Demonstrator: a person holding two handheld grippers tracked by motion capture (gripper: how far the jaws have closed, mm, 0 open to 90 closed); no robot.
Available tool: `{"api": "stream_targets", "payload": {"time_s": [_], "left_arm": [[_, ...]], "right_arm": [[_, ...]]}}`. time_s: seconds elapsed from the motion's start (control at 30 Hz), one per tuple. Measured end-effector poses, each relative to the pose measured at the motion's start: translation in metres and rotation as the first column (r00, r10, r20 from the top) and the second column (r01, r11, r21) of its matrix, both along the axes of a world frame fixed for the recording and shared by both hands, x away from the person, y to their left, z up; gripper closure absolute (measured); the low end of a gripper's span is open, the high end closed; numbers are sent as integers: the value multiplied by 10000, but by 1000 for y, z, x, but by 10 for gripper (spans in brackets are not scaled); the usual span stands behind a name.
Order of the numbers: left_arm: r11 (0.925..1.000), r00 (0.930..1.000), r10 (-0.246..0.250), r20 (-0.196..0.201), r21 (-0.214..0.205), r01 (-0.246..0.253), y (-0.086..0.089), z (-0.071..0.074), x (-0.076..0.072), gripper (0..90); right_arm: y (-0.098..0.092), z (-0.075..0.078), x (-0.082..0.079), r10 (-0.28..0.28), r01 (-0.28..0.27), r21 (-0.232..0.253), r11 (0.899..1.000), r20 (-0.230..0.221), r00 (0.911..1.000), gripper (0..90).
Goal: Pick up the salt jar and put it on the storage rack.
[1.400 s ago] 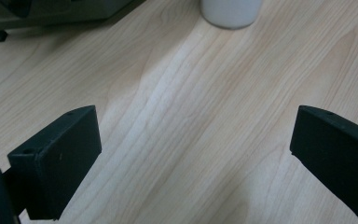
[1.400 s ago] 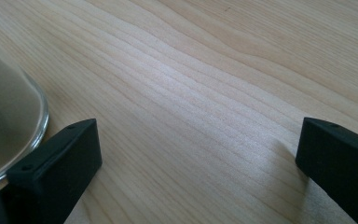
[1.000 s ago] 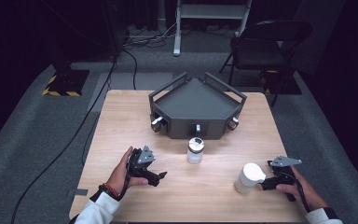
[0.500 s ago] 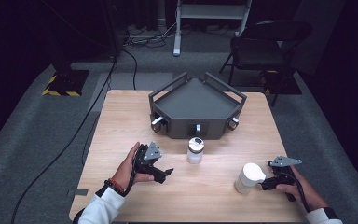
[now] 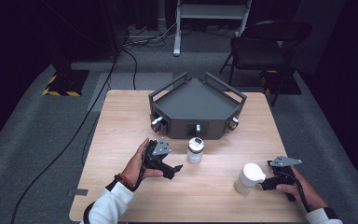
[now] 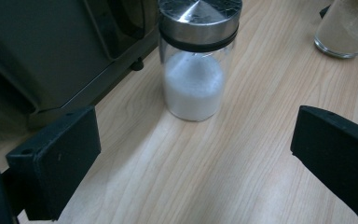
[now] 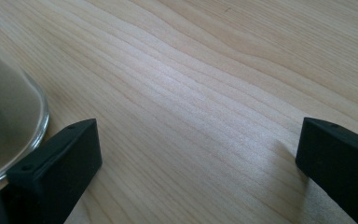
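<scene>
One upright shaker (image 6: pixel 196 58), long axis vertical, steel cap up, ahead of the wide-open left claw (image 6: pixel 191 154).

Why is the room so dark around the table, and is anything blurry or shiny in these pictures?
High view: light falls on the table alone, so the floor fades to black. Left gripper view: the jar is sharp, its metal lid glints, and the near claw pads look soft. Right gripper view: the glass at the edge is blurred; the wood grain is crisp.
</scene>
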State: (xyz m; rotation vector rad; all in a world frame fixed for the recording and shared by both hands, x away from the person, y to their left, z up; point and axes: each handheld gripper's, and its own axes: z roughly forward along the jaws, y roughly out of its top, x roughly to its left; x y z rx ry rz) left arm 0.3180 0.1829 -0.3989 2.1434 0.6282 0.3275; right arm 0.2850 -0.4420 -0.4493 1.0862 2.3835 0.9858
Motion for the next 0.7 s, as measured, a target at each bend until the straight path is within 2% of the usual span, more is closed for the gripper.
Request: {"api": "stream_targets", "payload": {"time_s": [0.23, 0.37, 0.7], "left_arm": [[9995, 9998, -200, 37, -236, 201, -10, -1, 6, 10], [9995, 9996, -283, 11, -130, 283, -18, -3, 10, 11], [9986, 9993, -375, 15, -365, 376, -31, -9, 19, 10]], "right_arm": [[0, 0, 0, 27, -27, 1, 10000, 6, 10000, 0], [0, 0, 0, 29, -29, 2, 10000, 7, 10000, 0], [0, 0, 0, 29, -29, 2, 10000, 7, 10000, 0]]}}
